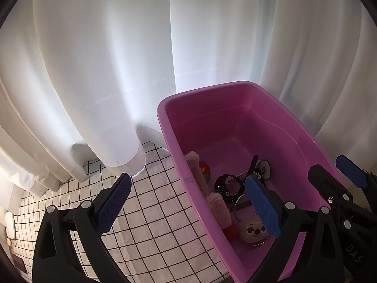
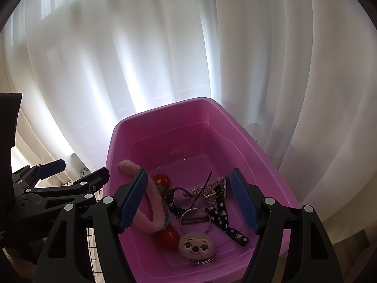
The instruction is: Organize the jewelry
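Both tongs stand wide open and empty: the right gripper [image 2: 190, 200] hangs over the near end of the glossy pink plastic tub [image 2: 122, 127], and the left gripper [image 1: 188, 202] straddles the tub's left wall, one blue pad outside over the black-gridded white cloth [image 1: 150, 202]. All the jewellery lies heaped at the tub's near end. Nearest is a plush round smiling-face charm [image 2: 195, 244] on a thin metal ring [image 2: 195, 219]: light and soft, best pinched across the plush. Beside it the fluffy pink headband [image 2: 150, 202] with red felt strawberries looks springy; grip mid-band. Just beyond, the black studded strap [image 2: 173, 200], printed dark ribbon [image 2: 226, 221] and pearl-set clips [image 2: 212, 188] are tangled, small and probably slippery. Behind hangs a white curtain [image 2: 165, 59].
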### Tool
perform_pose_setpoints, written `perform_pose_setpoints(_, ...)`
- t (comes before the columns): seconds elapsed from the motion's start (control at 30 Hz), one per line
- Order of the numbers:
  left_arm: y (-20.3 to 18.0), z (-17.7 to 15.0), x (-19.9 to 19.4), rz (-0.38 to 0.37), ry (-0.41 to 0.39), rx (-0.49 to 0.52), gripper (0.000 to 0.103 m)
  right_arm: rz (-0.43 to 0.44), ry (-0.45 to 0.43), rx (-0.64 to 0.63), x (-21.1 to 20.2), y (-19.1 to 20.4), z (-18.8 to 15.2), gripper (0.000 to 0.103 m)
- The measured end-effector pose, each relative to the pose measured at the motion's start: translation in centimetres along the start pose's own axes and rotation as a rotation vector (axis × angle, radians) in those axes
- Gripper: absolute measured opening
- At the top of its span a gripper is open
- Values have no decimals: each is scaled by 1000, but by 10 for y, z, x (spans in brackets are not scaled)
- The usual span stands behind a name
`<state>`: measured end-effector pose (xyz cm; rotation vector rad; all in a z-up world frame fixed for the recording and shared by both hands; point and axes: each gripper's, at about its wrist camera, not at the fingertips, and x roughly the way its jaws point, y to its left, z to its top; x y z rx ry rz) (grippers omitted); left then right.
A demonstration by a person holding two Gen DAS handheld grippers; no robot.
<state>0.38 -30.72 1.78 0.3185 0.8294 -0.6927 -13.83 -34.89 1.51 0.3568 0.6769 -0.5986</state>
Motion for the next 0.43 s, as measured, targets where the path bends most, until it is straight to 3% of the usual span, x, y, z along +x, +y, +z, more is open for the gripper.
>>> perform_pose_setpoints(0.43, -1, 1, -3, 20, -19, -2, 96, 2, -3, -2, -1, -1, -1, 69)
